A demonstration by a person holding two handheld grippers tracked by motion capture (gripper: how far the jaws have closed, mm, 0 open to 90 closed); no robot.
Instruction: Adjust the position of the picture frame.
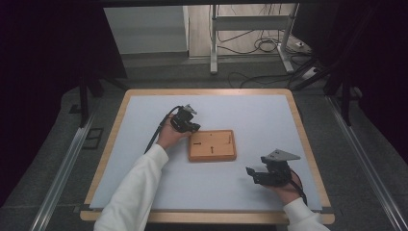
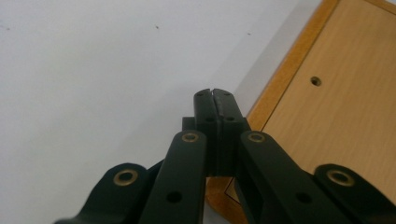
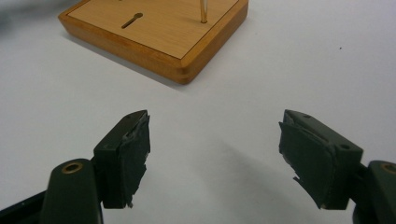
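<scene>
The left gripper [image 1: 192, 126] is clenched, its jaws pressed flat together with nothing between them, as the left gripper view [image 2: 215, 100] shows. Its tips sit just over the pale table [image 1: 144, 144] beside the left rim of the wooden board [image 1: 212, 145], close to touching that rim, though contact cannot be told. The right gripper [image 1: 250, 172] is released, jaws spread wide and empty; in the right gripper view [image 3: 215, 158] the worn pads [image 3: 133, 154] frame bare tabletop [image 3: 299, 51], and the near corner of the board [image 3: 159, 28] lies ahead and to the left, well apart from the tips.

The board lies flat near the middle of the table, a rectangle with its long axis running left to right in the high view. A small hole [image 2: 315, 81] shows in its face from the left gripper view; a keyhole-shaped slot [image 3: 131, 20] and a thin brass pin [image 3: 204, 11] standing upright show from the right gripper view.

The board sits between the two grippers: just beside the left one, with the right one nearer the person and to the right
</scene>
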